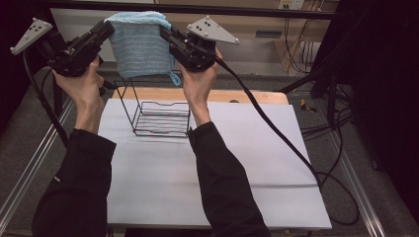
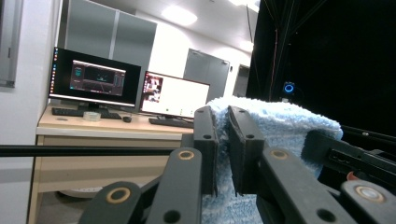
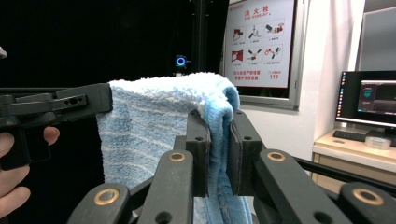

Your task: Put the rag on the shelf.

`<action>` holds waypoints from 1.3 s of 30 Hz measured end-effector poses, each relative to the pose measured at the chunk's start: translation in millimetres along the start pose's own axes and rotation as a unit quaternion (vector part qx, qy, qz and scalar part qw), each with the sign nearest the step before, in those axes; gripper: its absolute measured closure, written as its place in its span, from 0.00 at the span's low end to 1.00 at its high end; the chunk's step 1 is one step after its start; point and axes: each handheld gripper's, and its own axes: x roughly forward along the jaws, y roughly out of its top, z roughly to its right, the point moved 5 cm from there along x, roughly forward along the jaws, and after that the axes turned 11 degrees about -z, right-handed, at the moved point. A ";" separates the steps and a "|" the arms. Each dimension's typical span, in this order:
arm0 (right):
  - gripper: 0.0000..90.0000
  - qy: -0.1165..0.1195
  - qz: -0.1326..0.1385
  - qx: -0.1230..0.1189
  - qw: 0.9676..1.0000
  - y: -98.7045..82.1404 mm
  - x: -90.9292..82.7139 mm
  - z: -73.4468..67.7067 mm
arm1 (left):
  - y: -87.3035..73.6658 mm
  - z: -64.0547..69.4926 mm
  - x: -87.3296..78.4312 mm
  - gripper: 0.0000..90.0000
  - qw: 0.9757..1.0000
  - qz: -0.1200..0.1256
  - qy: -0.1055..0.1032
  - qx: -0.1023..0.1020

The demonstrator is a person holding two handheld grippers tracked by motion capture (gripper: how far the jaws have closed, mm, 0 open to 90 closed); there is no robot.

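Above the wire rack (image 1: 160,118), both raised hands level, left gripper (image 1: 109,30) and right gripper (image 1: 164,33) jaws clamping blue towel (image 1: 138,44) corners

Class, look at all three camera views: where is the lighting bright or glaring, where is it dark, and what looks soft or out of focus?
High view: evenly lit table, soft shadow under the wire rack, dark edges. Left gripper view: ceiling light and white monitor glare; the near jaws look soft. Right gripper view: black backdrop left, bright wall right, blue towel fairly sharp.

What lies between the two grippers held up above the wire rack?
The blue towel spans it, pinched by the left gripper and the right gripper, in the high view.
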 end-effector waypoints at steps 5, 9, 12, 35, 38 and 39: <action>0.90 -0.002 -0.002 -0.002 1.000 0.2 3.1 5.1 | 1.5 -1.4 4.5 0.91 1.000 -0.003 0.001 0.000; 0.90 0.000 -0.003 -0.002 1.000 0.4 6.5 9.1 | 2.8 -4.9 8.8 0.91 1.000 -0.008 0.003 0.000; 0.90 -0.001 -0.008 0.000 1.000 0.1 11.4 13.7 | 4.1 -7.9 13.8 0.91 1.000 -0.013 0.007 0.002; 0.90 -0.011 -0.059 0.003 0.998 -27.4 35.8 27.9 | -24.1 -39.2 36.8 0.91 0.998 -0.056 0.012 -0.004; 0.90 -0.011 -0.065 0.003 0.998 -31.9 36.0 29.2 | -28.5 -40.9 38.3 0.91 0.998 -0.062 0.010 -0.004; 0.90 -0.011 -0.067 0.004 0.998 -33.1 36.2 29.4 | -29.6 -41.4 38.8 0.91 0.998 -0.064 0.010 -0.005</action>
